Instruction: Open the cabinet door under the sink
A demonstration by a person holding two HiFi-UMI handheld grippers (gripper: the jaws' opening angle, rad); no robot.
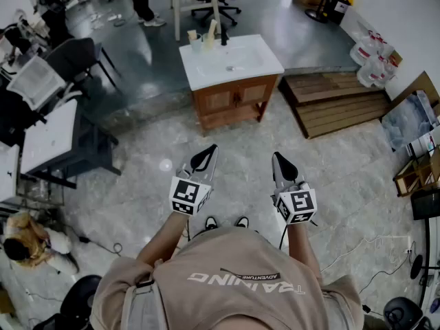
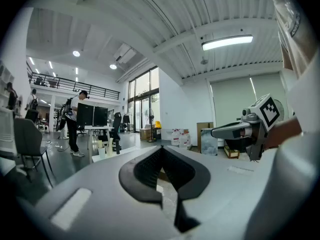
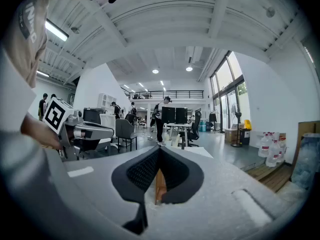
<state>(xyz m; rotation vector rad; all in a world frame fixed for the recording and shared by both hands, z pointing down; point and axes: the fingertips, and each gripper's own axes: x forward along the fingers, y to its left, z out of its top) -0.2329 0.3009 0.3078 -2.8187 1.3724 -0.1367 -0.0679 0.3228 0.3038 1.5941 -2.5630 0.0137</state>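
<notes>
Approach step: left gripper (image 1: 205, 158) and right gripper (image 1: 282, 165), fingers (image 3: 137, 171) pinched together empty, well short of closed brown wooden cabinet (image 1: 234, 102) under white rectangular sink (image 1: 230, 62); next needs stepping closer to its door.

The left grey two-jaw gripper (image 1: 208, 151) and right grey two-jaw gripper (image 1: 278, 158), held level, side by side; both pairs of jaws closed, empty.

1. This is a large open lab-and-office hall, with a high ribbed ceiling (image 3: 165, 34), strip lights (image 2: 227, 42), tall windows (image 3: 227, 81) and a railed mezzanine (image 3: 170, 94).
2. Tables (image 1: 48, 136) and monitors (image 3: 172, 115) fill the room, and office chairs (image 1: 77, 59) stand on the glossy floor (image 1: 330, 177).
3. A sink cabinet (image 1: 234, 98) stands alone mid-floor, near wooden pallets (image 1: 340, 102) and water jugs (image 1: 375, 60).
</notes>
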